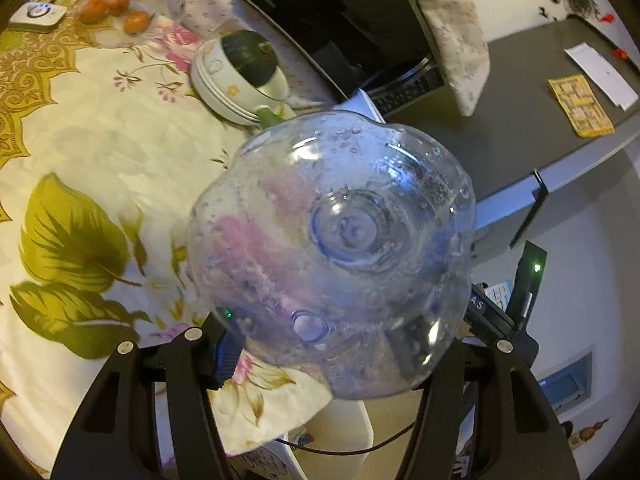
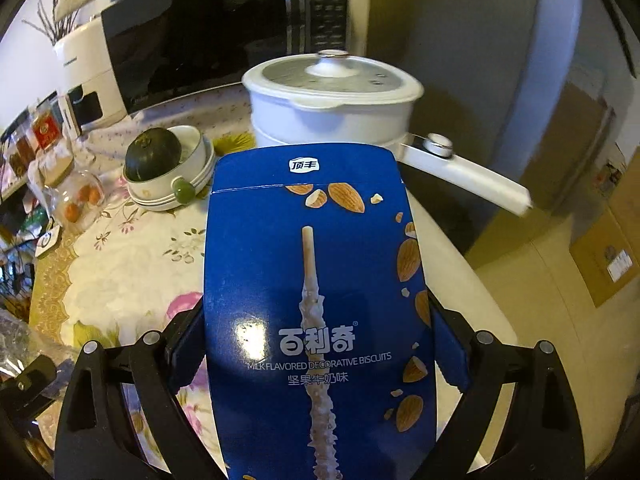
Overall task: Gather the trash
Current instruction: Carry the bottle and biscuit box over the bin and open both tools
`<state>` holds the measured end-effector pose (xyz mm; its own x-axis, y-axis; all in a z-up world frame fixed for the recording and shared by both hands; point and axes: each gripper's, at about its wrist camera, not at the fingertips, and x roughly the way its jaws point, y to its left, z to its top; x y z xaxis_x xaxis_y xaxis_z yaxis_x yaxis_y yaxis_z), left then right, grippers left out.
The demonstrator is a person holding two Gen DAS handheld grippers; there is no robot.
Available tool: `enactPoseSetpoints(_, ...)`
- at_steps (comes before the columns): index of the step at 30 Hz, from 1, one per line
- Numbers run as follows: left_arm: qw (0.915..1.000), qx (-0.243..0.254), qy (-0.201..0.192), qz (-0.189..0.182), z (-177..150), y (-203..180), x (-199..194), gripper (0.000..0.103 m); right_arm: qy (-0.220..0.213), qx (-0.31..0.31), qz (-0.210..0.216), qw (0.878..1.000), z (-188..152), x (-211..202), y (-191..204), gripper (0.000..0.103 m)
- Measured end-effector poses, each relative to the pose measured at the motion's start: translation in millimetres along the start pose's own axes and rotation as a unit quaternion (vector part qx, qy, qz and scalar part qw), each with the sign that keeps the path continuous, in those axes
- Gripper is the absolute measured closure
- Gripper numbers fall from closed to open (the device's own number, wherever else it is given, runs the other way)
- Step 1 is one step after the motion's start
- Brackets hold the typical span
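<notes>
A clear, empty plastic bottle fills the middle of the left wrist view, its base turned toward the camera. My left gripper is shut on it, a pad against each side, and holds it above the floral tablecloth. In the right wrist view a blue biscuit box with almonds printed on it stands lengthwise between the fingers. My right gripper is shut on the box and holds it clear of the table. The fingertips of both grippers are hidden behind what they hold.
Stacked white bowls holding a dark green squash sit by a black microwave. A white lidded pot with a long handle stands behind the box. A clear bag of oranges lies far left. A cardboard box stands beyond the table edge.
</notes>
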<state>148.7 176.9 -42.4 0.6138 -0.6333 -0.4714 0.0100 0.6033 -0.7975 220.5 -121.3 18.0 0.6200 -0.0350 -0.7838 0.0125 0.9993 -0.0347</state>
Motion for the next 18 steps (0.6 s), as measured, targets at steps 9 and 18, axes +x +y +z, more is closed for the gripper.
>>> enactPoseSetpoints(9, 0.9990, 0.038, 0.019, -0.015, -24, -33, 8, 0.044, -0.009, 0.032, -0.025, 0.999, -63, -36, -51, 0.014)
enactPoseSetpoints(18, 0.9961, 0.063, 0.058, -0.021, -58, -54, 28, 0.044, 0.013, 0.063, -0.043, 0.997, -126, -56, -92, 0.014)
